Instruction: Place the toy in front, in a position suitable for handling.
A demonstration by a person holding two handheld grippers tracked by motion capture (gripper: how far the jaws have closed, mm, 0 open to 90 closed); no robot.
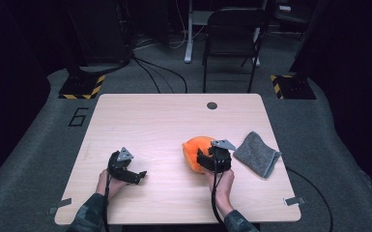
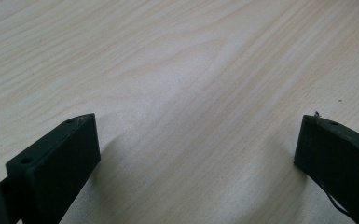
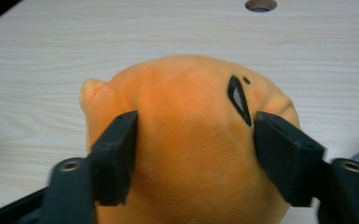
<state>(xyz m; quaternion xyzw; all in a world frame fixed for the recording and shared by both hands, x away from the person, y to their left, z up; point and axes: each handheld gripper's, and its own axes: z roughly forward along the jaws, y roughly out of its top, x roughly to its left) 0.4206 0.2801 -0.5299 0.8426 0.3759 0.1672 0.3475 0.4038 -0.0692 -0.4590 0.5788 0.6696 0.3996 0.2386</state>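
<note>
A: Where does the work stand?

B: The orange plush toy (image 1: 195,151) lies on the worktop (image 1: 164,121), right of centre in the high view, just left of the grey cloth (image 1: 257,153); the right claw (image 1: 211,157) sits over its near side.

A: Is it gripped?

B: In the right claw's own view the jaws stand either side of the plush (image 3: 191,140), against its flanks, yet the fabric barely dents; I judge the jaws parted and the toy resting on the wood, not clamped.

A: So set down, or about to be picked up?

B: Either reading fits; the toy is on the worktop, and whatever involves the cloth looks untouched, since it lies folded at the right edge.

A: And the other hand?

B: The left claw (image 1: 134,175) rests low at the lower left of the high view, jaws wide apart over bare wood (image 2: 177,93), holding nothing.

A: What is hard to make out?

B: The toy's underside and far side are hidden; from above the right claw covers much of it; the cloth is only a grey corner at the right edge of the right claw's view.
</note>
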